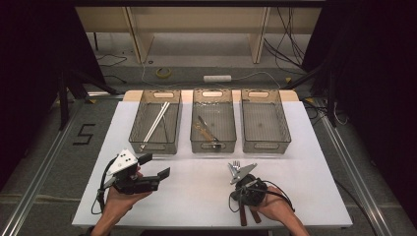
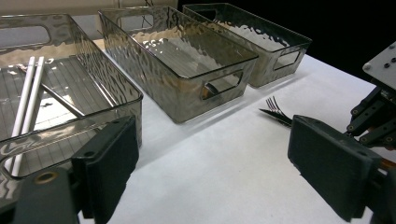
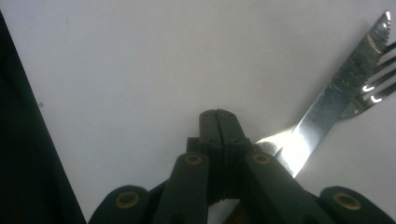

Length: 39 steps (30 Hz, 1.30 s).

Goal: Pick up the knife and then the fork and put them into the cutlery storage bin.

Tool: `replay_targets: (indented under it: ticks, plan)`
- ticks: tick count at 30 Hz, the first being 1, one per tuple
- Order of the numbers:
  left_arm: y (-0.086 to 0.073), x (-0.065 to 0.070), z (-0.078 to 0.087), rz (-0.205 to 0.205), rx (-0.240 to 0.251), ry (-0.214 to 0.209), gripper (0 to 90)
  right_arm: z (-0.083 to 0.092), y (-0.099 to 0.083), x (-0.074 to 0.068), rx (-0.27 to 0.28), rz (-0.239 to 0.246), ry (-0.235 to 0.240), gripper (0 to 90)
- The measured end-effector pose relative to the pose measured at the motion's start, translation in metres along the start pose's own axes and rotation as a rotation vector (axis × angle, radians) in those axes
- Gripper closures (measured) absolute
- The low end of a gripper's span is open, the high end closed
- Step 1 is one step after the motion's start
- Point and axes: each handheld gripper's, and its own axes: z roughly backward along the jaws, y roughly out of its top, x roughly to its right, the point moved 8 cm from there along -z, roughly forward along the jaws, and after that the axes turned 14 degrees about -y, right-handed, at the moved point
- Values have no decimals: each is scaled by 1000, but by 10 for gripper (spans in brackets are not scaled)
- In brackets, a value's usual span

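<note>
On the white table (image 1: 196, 196) three clear bins (image 1: 260, 128) wait. My right tongs (image 3: 219, 119) are pressed together beside a knife (image 3: 327, 116) and fork (image 3: 378, 88); my left tongs (image 2: 210, 163) stand apart. Next I must part the right pair and grasp one piece.

Three clear bins (image 1: 265, 129) on white table (image 1: 196, 191), left gripper (image 1: 157, 166) (jaws apart), right gripper (image 1: 242, 173) over fork (image 1: 236, 165)

Looks like a lab or recording studio setup: white bench (image 1: 314, 162) ringed by black curtains (image 1: 29, 73), loose cables (image 1: 287, 46) and a power strip (image 1: 217, 78) on the far floor, taped marker (image 1: 83, 133) at left.
</note>
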Motion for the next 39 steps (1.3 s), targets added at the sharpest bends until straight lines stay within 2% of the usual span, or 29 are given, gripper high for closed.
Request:
replay_targets:
  ticks: [7, 16, 21, 23, 24, 26, 29, 36, 39]
  plan:
    - [0, 0, 0, -1, -2, -2, 159, 4, -8, 10, -28, -4, -15, 900]
    - [0, 1, 0, -5, -4, -3, 159, 5, -14, 19, -34, -5, -22, 900]
    - [0, 0, 0, -3, -1, -5, 158, 6, -16, 22, -40, -21, -29, 900]
    - [1, 1, 0, -4, 0, -6, 158, 10, -14, 23, -21, -44, -18, 900]
    - [1, 1, 0, -5, 0, -7, 158, 14, -11, 25, 1, -72, -13, 876]
    - [0, 1, 0, -8, -3, -6, 159, 21, -8, 27, 23, -94, 2, 803]
    - [0, 1, 0, -3, 0, -6, 159, 30, -3, 31, 57, -122, -3, 670]
    - [1, 1, 0, -6, 0, -5, 158, 43, -3, 45, 70, -172, -33, 512]
    - [0, 1, 0, -10, -3, -5, 158, 48, -8, 48, 37, -178, -20, 426]
